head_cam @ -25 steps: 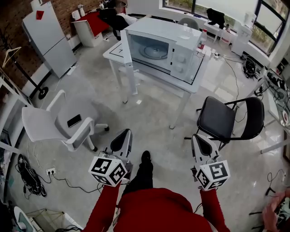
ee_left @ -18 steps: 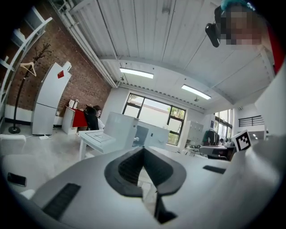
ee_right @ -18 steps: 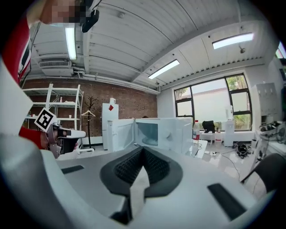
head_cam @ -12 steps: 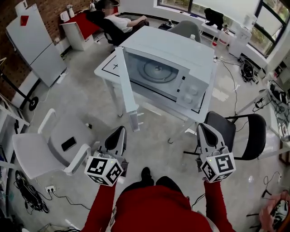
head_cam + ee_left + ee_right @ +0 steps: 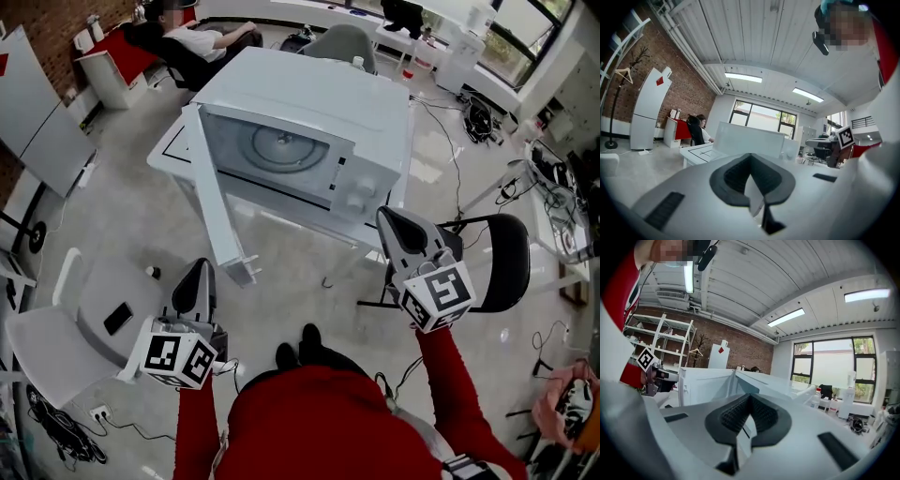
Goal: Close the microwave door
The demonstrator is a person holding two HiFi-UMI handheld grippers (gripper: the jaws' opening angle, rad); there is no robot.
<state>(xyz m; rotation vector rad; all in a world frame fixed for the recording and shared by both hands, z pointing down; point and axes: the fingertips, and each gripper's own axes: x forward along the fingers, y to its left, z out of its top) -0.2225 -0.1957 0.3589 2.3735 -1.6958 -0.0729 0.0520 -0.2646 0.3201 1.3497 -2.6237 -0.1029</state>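
The microwave (image 5: 309, 103) sits on the white bench (image 5: 173, 150) at 12 o'clock. Its door (image 5: 217, 197) stands wide open, hinged on the left side and swung out past the bench's front edge toward the person. The door's free edge hangs over the floor (image 5: 291, 253), which runs open from the bench back to the person's feet. A white chair (image 5: 47, 328) closes in the 8 o'clock side. A black chair (image 5: 502, 253) stands at 3 o'clock, near the bench's right front corner.

The left tool (image 5: 200, 270) is held low at 7 o'clock, tip aimed toward 12. The door's free edge lies at about its 1 o'clock, near but apart from it. Its jaws are closed together with nothing between them.

The right tool (image 5: 389, 217) is held higher, at 1 o'clock, with its tip in front of the control panel (image 5: 361, 192). The open oven cavity lies toward its 10 o'clock. Its jaws are also pressed together and hold nothing. In the right gripper view the door's inner face stands at 10 o'clock of the jaws, with a gap between tool and microwave.
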